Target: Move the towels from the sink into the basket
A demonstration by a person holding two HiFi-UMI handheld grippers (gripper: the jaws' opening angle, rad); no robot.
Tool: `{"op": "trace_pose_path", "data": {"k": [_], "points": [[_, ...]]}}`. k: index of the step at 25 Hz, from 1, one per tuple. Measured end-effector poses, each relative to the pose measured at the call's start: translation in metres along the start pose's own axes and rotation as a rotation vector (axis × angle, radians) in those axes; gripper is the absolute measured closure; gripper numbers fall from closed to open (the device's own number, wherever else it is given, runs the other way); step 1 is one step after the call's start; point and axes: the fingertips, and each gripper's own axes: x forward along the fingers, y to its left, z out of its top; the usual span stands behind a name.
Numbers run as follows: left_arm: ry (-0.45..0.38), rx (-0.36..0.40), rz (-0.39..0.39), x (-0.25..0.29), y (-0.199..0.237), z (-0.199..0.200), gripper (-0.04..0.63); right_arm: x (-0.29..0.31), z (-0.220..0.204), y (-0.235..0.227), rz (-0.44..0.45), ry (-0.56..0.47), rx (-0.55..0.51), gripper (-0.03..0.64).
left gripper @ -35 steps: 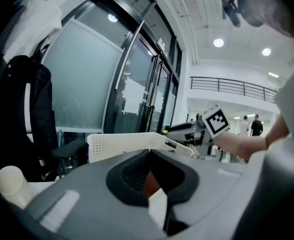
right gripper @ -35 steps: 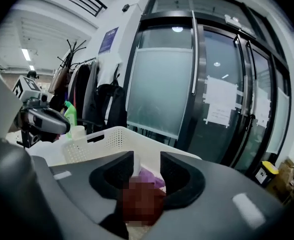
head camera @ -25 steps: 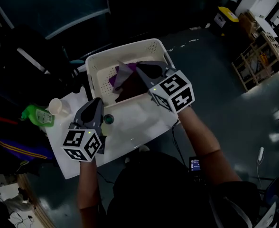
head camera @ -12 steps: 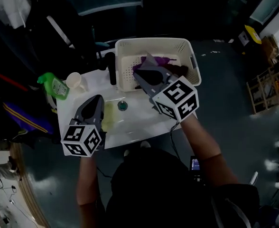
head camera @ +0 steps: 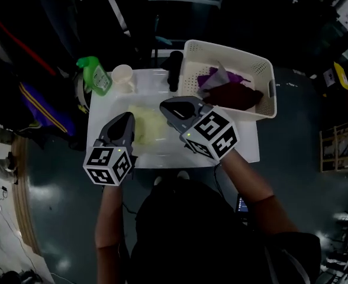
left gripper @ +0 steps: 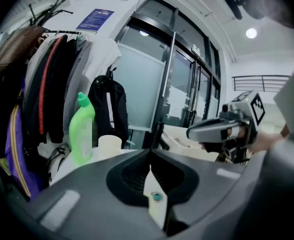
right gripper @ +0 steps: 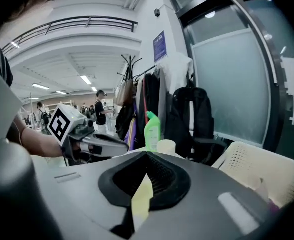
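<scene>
A pale yellow towel [head camera: 149, 126] lies in the white sink [head camera: 162, 87]. The white basket [head camera: 263, 64] stands to the sink's right and holds a dark red towel [head camera: 233, 94], a purple one [head camera: 210, 77] and a grey one [head camera: 221, 71]. My left gripper [head camera: 126, 120] hovers over the yellow towel's left edge, jaws shut and empty. Just right of it, my right gripper [head camera: 166, 106] is above the towel's right edge, also shut on nothing. In the right gripper view, yellow cloth [right gripper: 141, 199] shows below the closed tips [right gripper: 146, 155].
A green spray bottle [head camera: 94, 76] and a white cup [head camera: 122, 74] stand at the sink's far left corner. A black faucet [head camera: 175, 70] rises between sink and basket. Coats and bags hang on a rack [left gripper: 42, 99] beyond the bottle.
My right gripper has come away from the basket and swung left over the sink. The left gripper has moved forward over the yellow towel. Both stayed shut.
</scene>
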Motion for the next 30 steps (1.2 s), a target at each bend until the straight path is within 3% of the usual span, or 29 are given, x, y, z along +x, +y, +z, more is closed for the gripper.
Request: {"op": "trace_pose_path", "data": {"k": [6,10,22,30], "points": [[0.029,-0.039,0.064,-0.014,0.021,-0.031,0.595,0.046,-0.039,0.036,0.110,0.104,-0.016,0.620],[0.049,-0.026,0.118,-0.016,0.034,-0.053,0.595,0.074,-0.070,0.045,0.153,0.169,0.002,0.619],[0.109,-0.033,0.179,-0.013,0.056,-0.094,0.595,0.132,-0.147,0.046,0.194,0.338,-0.007,0.617],[0.137,-0.050,0.195,-0.009,0.062,-0.106,0.595,0.156,-0.188,0.040,0.225,0.432,-0.032,0.549]]}}
